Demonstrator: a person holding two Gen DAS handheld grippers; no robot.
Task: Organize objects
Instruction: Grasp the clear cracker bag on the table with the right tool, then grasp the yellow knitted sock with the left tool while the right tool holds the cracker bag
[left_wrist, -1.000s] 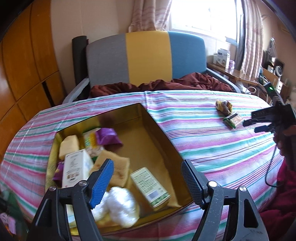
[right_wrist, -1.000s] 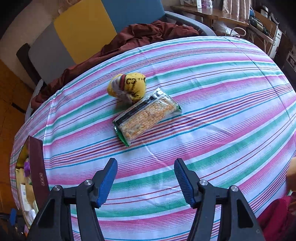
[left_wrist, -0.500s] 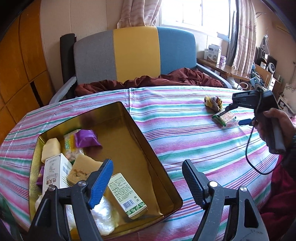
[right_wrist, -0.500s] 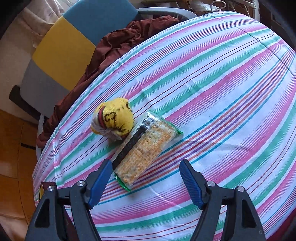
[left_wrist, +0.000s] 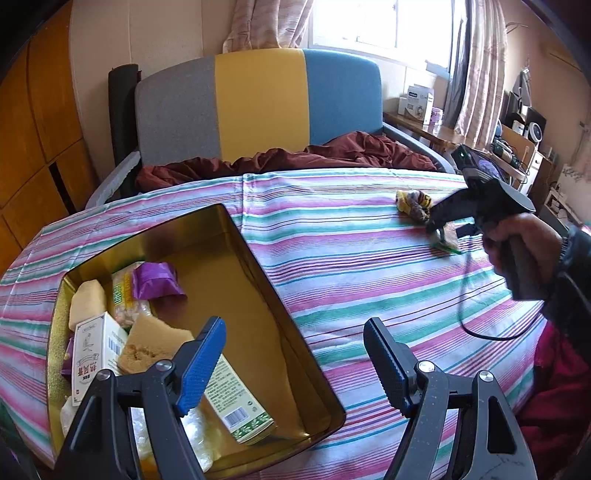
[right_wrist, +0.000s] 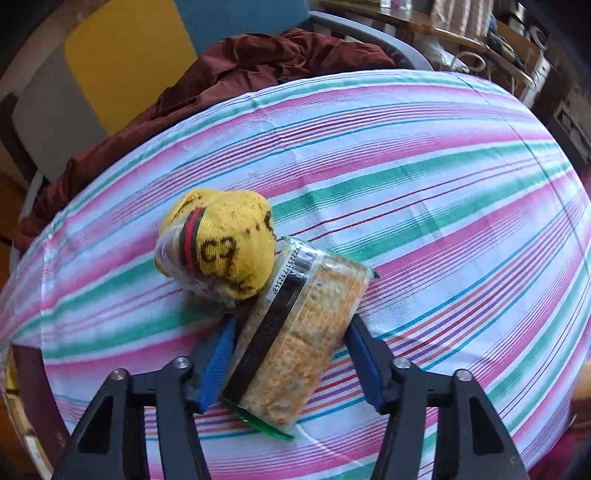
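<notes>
While several items are already lying in the gold tin (left_wrist: 291, 314), I am straddling the cracker packet (right_wrist: 299, 339) on the tablecloth (right_wrist: 424, 192) with my right gripper (right_wrist: 290, 363) open, the yellow sock (right_wrist: 218, 243) waiting beside it, my left gripper (left_wrist: 295, 363) hovering open.

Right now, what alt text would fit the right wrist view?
The right gripper straddles a clear-wrapped cracker packet on a striped tablecloth, fingers on either side and not visibly clamped. A balled yellow sock touches the packet's far end.
</notes>
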